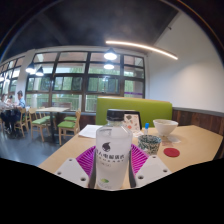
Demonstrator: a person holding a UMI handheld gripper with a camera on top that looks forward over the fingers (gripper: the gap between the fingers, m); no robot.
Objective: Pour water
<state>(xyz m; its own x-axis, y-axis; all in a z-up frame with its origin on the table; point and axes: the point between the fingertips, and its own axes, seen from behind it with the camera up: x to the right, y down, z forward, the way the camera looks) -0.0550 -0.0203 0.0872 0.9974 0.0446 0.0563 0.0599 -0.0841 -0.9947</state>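
Gripper view: jaws clenched on clear measuring cup (113, 157); cup base cut off, water level unclear.

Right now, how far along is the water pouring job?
Done: the gripper has the clear plastic bottle upright between its pink pads, which appear to press on it, so the pickup looks finished. In hand: the bottle is held over the near end of the wooden table. Left: no pouring shows yet. The bottle is not tilted, and the patterned cup and white bowl stand beyond it, apart.
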